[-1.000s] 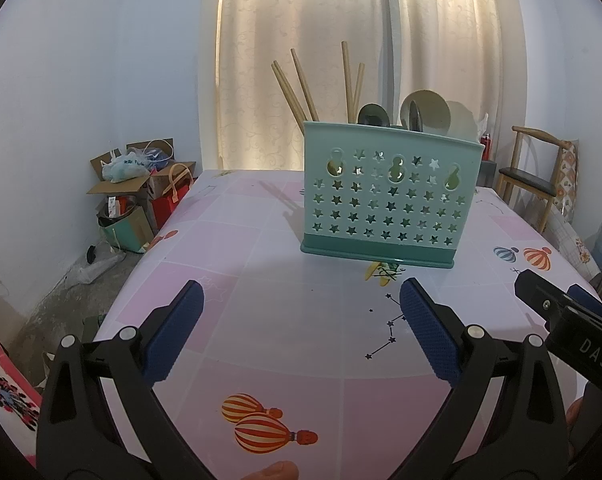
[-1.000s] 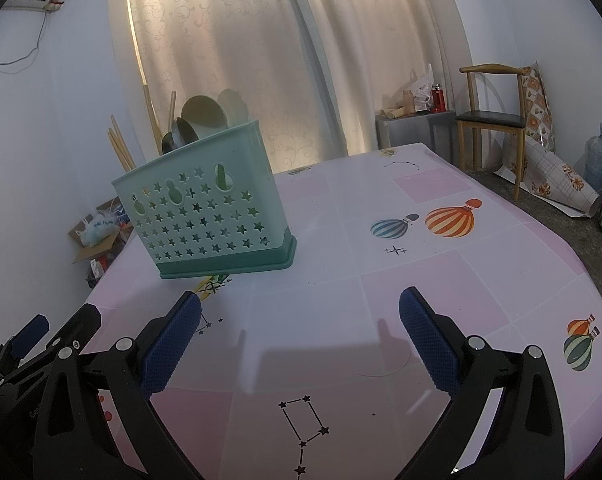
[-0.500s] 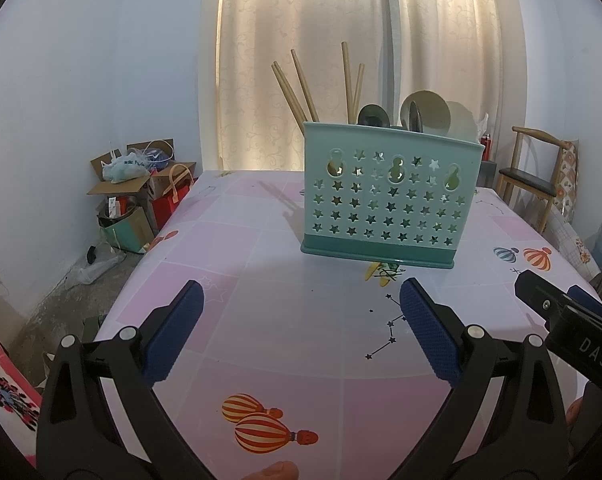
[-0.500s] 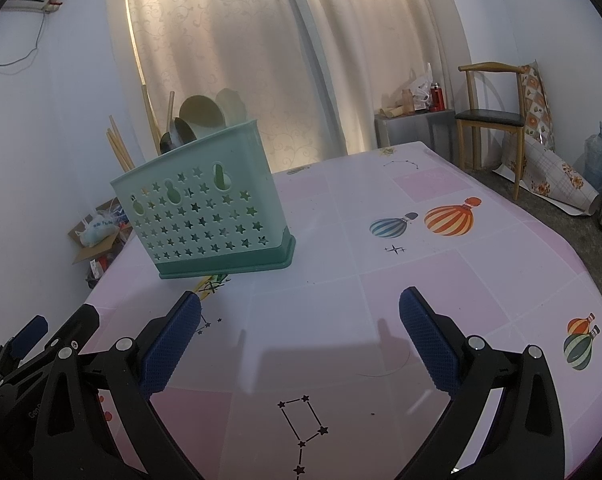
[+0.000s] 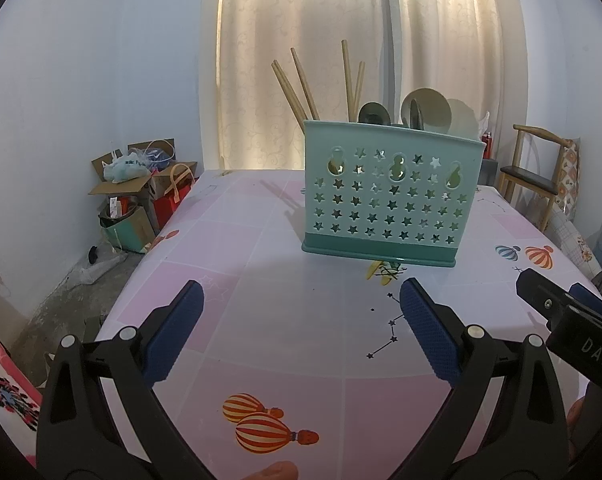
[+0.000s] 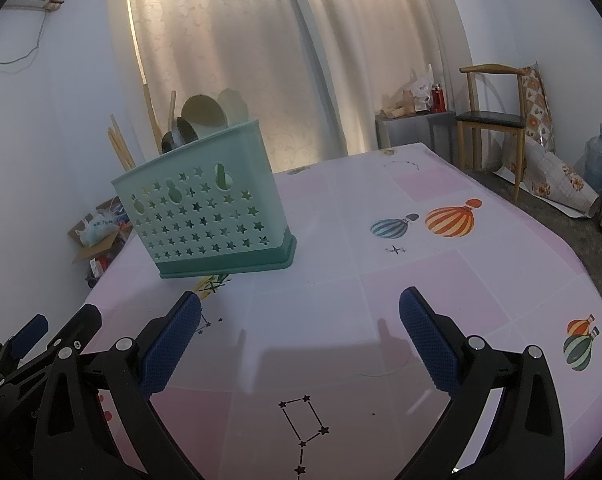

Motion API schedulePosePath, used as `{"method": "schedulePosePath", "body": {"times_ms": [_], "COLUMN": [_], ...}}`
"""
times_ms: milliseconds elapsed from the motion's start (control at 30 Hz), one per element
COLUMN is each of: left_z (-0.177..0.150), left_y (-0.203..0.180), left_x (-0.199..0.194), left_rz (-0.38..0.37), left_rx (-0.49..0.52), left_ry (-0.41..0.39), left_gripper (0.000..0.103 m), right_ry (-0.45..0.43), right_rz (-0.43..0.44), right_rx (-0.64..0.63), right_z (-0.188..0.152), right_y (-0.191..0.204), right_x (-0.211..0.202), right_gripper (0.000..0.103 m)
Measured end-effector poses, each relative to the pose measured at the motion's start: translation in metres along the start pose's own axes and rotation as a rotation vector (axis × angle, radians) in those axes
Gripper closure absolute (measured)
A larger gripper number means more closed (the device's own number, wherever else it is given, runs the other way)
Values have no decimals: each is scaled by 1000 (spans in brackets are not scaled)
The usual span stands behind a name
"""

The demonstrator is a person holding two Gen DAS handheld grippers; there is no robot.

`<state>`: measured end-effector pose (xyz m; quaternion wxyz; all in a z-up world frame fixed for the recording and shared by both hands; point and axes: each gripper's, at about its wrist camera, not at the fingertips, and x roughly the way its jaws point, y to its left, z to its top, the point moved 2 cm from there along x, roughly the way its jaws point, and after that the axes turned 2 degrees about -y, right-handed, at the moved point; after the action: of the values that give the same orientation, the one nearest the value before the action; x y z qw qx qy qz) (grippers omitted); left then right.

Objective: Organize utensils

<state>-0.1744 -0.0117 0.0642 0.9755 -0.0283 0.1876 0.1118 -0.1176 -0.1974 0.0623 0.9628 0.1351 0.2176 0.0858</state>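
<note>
Left gripper (image 5: 301, 312): jaws spread wide, blue pads (image 5: 429, 332) bare, holding and touching nothing, poised above the table.
Right gripper (image 6: 300, 320): likewise wide apart and empty; its black frame also shows at the right edge of the left wrist view.
Table (image 5: 261, 320): pink and white checked cloth printed with hot-air balloons and star constellations.
Room: cream curtains (image 5: 341, 40) lit from behind, white walls, cardboard boxes (image 5: 141, 196) on the floor at the left, a wooden chair (image 6: 493, 120) at the right, a water jug (image 6: 601, 160) beyond it.
Utensil basket (image 5: 389, 192): mint green, star-punched, upright on the table, well ahead of both grippers and untouched. Holds wooden chopsticks (image 5: 301, 84) at its left end, spoons (image 5: 421, 110) at centre and right.
</note>
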Motion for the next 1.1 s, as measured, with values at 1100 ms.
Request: {"method": "schedulePosePath", "body": {"times_ms": [1100], "left_z": [1], "left_y": [-2], "left_x": [-2], "left_rz": [3], "left_rx": [2], "left_ry": [-8], "left_gripper": [8], "right_ry": [-4], "right_rz": [3], "right_rx": [-11], "right_z": [0], "right_y": [4], "right_x": [0], "right_gripper": [6]}}
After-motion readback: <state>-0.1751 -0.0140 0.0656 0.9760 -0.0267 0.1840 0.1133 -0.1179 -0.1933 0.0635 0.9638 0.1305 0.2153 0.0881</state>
